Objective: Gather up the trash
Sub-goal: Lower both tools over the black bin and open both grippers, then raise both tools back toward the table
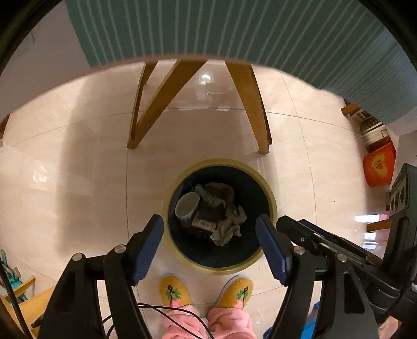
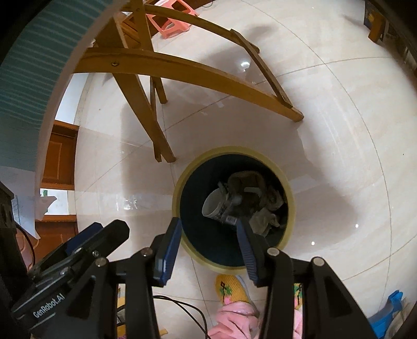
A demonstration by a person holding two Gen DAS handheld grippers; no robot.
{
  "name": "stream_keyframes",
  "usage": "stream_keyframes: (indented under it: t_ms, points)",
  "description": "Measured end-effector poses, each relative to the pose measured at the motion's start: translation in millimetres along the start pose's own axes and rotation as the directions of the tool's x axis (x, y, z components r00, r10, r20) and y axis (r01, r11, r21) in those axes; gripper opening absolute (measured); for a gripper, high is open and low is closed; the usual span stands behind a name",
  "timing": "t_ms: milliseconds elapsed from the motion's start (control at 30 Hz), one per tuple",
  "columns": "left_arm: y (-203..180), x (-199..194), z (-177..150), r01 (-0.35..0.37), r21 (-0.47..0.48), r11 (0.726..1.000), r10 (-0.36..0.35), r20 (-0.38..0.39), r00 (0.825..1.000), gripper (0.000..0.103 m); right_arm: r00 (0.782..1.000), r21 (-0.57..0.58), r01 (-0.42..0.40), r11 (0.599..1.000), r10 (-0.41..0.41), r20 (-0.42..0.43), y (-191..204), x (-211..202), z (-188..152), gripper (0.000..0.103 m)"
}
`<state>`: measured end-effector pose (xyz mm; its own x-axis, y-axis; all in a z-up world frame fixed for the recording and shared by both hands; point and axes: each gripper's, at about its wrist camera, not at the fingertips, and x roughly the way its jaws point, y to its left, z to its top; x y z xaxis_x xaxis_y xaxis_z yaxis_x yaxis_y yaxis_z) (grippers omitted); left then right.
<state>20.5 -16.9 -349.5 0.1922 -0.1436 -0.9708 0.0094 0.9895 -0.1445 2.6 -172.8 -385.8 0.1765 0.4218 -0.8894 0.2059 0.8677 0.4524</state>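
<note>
A round trash bin [image 1: 271, 208] with a yellow rim and dark inside stands on the tiled floor below both grippers; it also shows in the right wrist view [image 2: 290, 198]. Inside lie a white paper cup [image 1: 186, 206] [image 2: 215, 206], crumpled tissue [image 1: 229, 229] [image 2: 264, 220] and other wrappers. My left gripper [image 1: 209, 245] is open and empty, above the bin's near edge. My right gripper [image 2: 208, 247] is open and empty, also above the near rim. The right gripper's body [image 1: 338, 250] shows at the right of the left wrist view.
Wooden table legs [image 1: 250, 104] [image 2: 182, 75] stand just beyond the bin under a teal-clothed table [image 1: 234, 28]. The person's yellow slippers [image 1: 174, 289] are at the bin's near side. An orange box [image 1: 379, 167] sits at right. A pink stool [image 2: 172, 18] stands far off.
</note>
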Motion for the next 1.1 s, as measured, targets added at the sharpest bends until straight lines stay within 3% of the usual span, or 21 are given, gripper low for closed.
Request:
stream_keyframes:
  t_ms: [567,867,1100]
  points:
    - [-2.7,-45.3,20.3,-0.046,-0.005,0.999,0.046,0.075,0.996,0.075,0.998,-0.049,0.013,0.999,-0.01,0.063,25.9,-43.3,10.1,0.045]
    - [-14.9,-121.1,22.6,-0.033,-0.02,0.999,0.035,0.1,0.994,0.076,0.997,-0.054,-0.001,0.999,0.006,0.08,54.0,-107.3,4.5,0.045]
    - [-28.7,-199.6,27.1,-0.025,-0.01,1.0,0.026,0.156,0.987,0.076,0.992,-0.074,-0.028,0.997,0.037,0.12,84.3,-179.5,1.7,0.045]
